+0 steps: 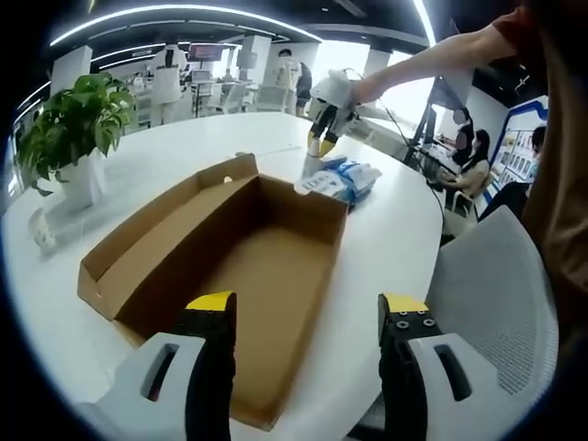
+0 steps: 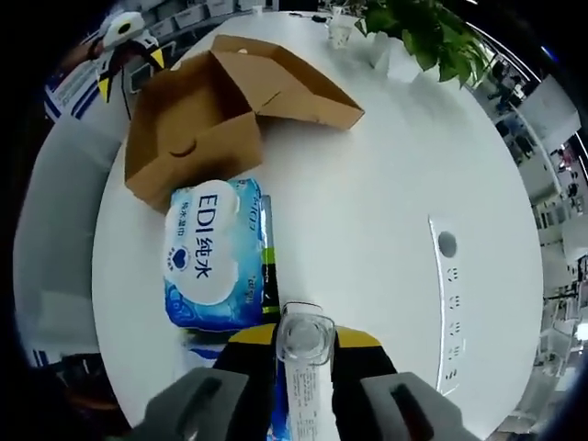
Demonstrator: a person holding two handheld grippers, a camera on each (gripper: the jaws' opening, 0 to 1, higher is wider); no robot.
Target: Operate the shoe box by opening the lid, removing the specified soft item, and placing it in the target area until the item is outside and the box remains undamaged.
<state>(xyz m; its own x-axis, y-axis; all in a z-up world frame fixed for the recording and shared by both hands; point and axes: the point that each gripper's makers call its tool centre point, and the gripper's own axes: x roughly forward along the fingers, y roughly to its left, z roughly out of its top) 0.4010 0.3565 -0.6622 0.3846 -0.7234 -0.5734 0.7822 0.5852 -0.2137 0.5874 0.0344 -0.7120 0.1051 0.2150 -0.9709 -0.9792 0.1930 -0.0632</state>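
Note:
The brown cardboard shoe box [image 1: 276, 266] lies open and empty on the white table, its lid [image 1: 161, 220] folded out to one side. My left gripper [image 1: 308, 308] is open just above the box's near edge. Past the far end of the box lies a blue pack of wet wipes [image 1: 347, 177], flat on the table [image 2: 213, 253]. A person's arm holds my right gripper [image 1: 322, 145] just above that pack. Its jaws [image 2: 303, 338] stand close together around a small clear plastic piece with a white strip [image 2: 303, 344]. The box [image 2: 197, 119] and the left gripper [image 2: 129, 69] lie beyond the pack.
A potted plant [image 1: 78, 119] in a white pot and a crumpled clear wrapper [image 1: 41, 230] stand near the table's edge. A grey mesh chair [image 1: 496, 294] is beside the table. A socket strip [image 2: 447, 276] is set into the tabletop. People sit in the background.

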